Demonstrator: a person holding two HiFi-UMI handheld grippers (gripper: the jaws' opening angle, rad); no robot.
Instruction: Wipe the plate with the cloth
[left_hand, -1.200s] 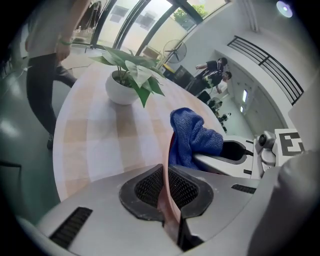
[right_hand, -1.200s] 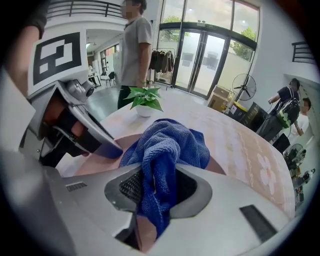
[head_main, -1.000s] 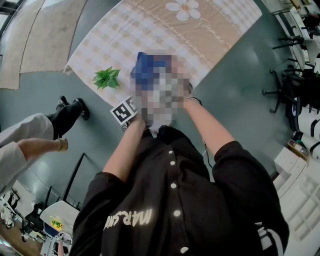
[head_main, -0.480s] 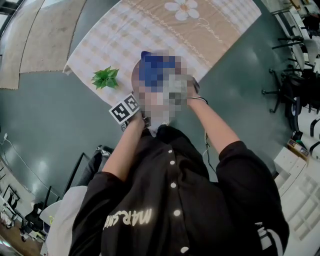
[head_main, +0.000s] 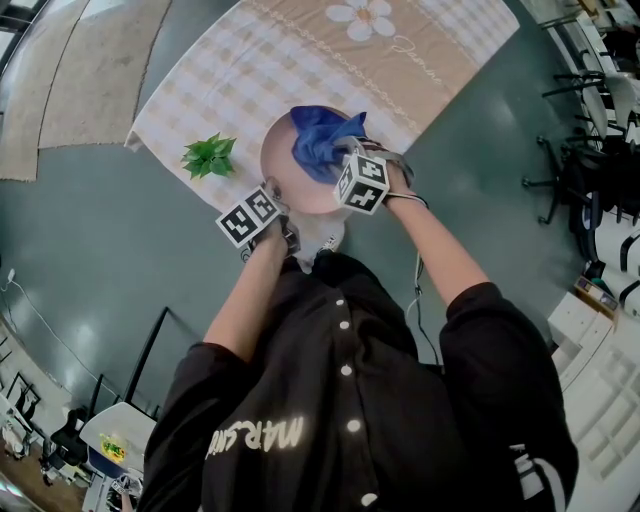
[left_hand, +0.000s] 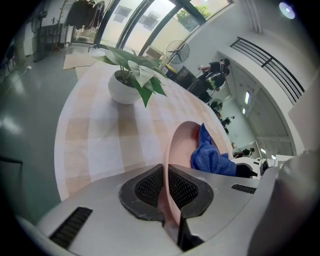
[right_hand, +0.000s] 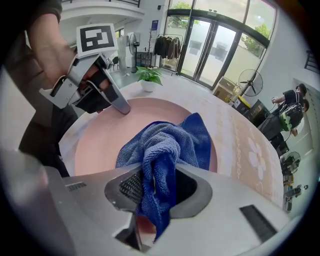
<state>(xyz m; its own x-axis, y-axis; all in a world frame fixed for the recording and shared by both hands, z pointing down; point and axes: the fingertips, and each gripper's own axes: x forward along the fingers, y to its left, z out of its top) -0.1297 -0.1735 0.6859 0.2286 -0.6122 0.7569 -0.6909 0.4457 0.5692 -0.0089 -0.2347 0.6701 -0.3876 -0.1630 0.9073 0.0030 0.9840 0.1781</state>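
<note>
The left gripper (left_hand: 166, 192) is pinched almost closed on the rim of a round pale-pink plate (left_hand: 179, 142), with one ribbed pad pressing on each face of the rim. The right gripper (right_hand: 156, 192) is clamped on a bunched fold of blue terry cloth (right_hand: 167, 142). The fold runs between the pads and hangs out below them, and the rest of the cloth lies heaped on the plate's inner face.

In the head view the left gripper (head_main: 272, 200) holds the plate (head_main: 280, 160) at its near left edge. The right gripper (head_main: 350, 165) is over the plate's right side, and the cloth (head_main: 322, 138) covers the far right part of the dish.

The plate sits near the front edge of a table spread with a beige checked tablecloth (head_main: 300, 60) printed with a white daisy. A leafy green plant (head_main: 210, 155) in a white pot (left_hand: 124, 91) stands to the plate's left, near it but not touching
</note>
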